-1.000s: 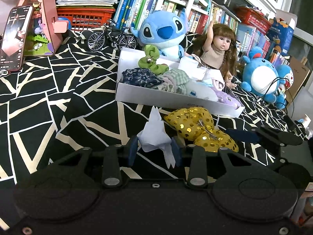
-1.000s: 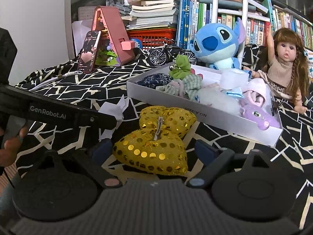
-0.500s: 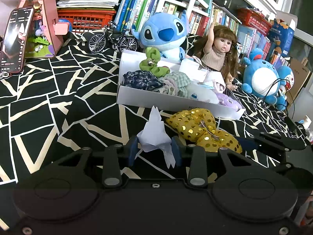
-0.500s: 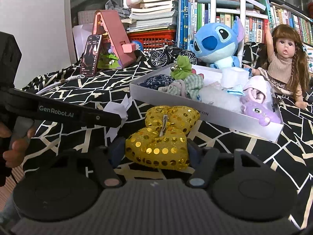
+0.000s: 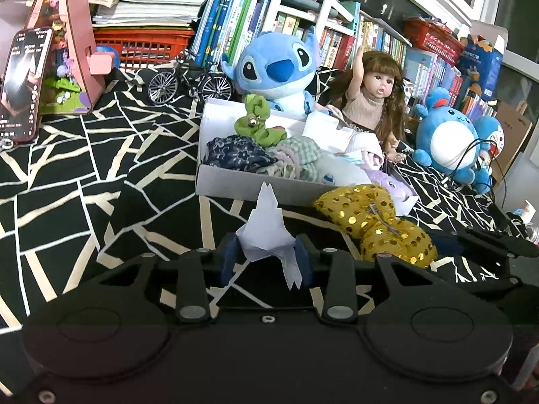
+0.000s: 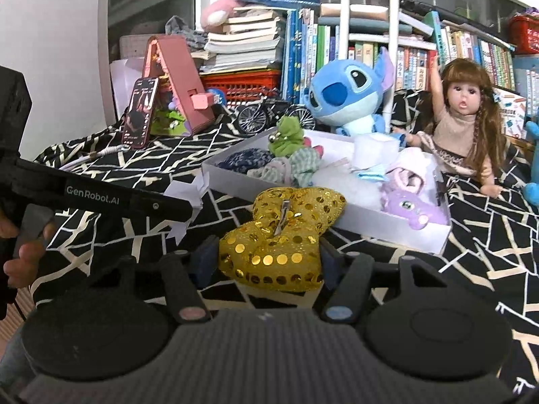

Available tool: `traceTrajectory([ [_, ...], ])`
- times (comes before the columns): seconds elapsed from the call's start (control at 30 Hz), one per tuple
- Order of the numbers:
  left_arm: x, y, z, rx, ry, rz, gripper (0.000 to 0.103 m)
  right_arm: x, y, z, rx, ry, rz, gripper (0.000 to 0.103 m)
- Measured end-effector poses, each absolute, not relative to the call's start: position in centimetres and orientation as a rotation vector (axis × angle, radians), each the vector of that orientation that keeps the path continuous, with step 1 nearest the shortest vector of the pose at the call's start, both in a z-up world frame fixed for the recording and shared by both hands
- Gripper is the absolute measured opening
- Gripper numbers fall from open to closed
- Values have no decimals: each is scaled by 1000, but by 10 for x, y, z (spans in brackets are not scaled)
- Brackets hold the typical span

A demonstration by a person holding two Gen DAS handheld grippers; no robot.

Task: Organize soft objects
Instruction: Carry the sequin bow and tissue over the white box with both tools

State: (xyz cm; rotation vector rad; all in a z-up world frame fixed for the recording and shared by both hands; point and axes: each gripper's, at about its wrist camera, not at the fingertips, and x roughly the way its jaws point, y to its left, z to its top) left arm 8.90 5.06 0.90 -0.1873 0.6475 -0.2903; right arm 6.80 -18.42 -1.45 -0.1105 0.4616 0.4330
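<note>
A white crumpled paper piece (image 5: 266,229) stands between the pads of my left gripper (image 5: 266,259), which is shut on it just above the black-and-white cloth. A gold sequin bow (image 6: 279,235) sits in my right gripper (image 6: 267,259); its jaws are closing and both blue pads press on the bow's near lobe. The bow (image 5: 374,222) lies right of the paper, in front of a white box (image 6: 370,225) filled with several soft cloth items. In the right wrist view the left gripper's arm reaches in from the left, holding the paper (image 6: 188,188).
Behind the box (image 5: 235,185) sit a blue plush (image 5: 279,67), a doll (image 5: 374,101) and a model bicycle (image 5: 188,80). A round blue plush (image 5: 448,141) and cables lie right. A phone (image 5: 20,84) leans on a pink toy house (image 5: 77,50) at the left. Bookshelves fill the back.
The right gripper's jaws have drawn in from wide apart onto the gold bow. The left gripper still holds the paper and has not moved.
</note>
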Motion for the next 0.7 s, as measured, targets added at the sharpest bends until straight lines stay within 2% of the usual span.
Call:
traceTrajectory([
  [0.7, 130, 29, 41, -143, 576, -288, 36, 90, -199, 11, -87, 384, 304, 64],
])
